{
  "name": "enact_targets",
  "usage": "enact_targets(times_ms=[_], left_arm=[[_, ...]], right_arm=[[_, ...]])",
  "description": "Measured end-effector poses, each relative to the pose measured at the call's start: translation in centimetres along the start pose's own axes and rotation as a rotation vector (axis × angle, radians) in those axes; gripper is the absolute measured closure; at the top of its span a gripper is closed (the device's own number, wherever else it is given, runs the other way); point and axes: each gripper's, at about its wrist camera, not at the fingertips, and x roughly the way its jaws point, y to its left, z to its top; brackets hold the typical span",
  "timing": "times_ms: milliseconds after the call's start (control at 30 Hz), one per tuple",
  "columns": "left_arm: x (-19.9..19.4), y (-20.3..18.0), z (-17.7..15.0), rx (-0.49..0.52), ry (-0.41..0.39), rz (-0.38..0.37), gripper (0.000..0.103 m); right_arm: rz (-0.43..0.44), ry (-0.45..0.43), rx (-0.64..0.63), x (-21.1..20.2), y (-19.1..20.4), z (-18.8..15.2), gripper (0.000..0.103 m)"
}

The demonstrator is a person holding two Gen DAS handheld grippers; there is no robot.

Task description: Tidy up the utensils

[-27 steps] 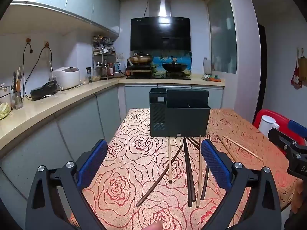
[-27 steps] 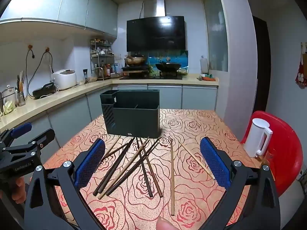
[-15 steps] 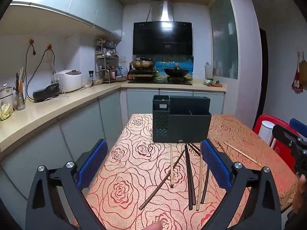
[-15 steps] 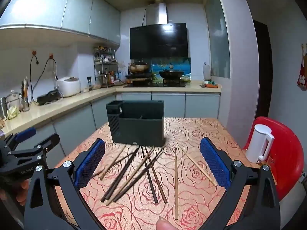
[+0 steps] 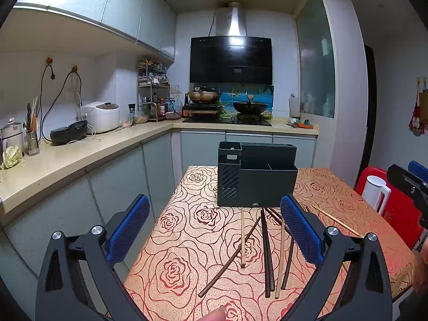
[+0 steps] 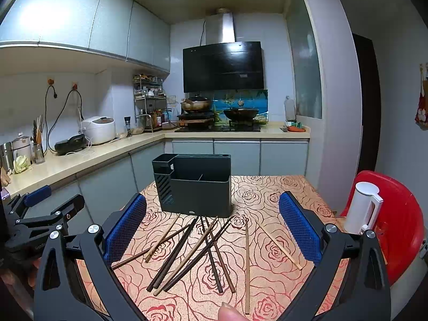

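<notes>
Both fingers sets, left gripper [image 5: 214, 236] and right gripper [image 6: 212, 230], hung spread and empty short of the chopsticks [image 6: 198, 251] scattered before the caddy [image 6: 196, 184]; best to pinch one stick mid-length, clear of crossings.

Right gripper [image 5: 409, 187] cut off at edge, chopsticks [image 5: 286, 251] partly behind fingers [image 5: 299, 230]

Wide-open left tongs [image 5: 214, 230] hover over scattered chopsticks [image 5: 267, 251] before the dark utensil holder [image 5: 256, 184].
</notes>
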Motion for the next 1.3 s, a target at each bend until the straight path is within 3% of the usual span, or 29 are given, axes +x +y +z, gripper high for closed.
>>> enact_targets(times_ms=[1300], left_arm=[[0.65,-0.23,-0.75,0.004,0.025,-0.004,0.007]], right_arm=[[0.022,0.004,0.009,-0.31,0.20,0.20,0.007]])
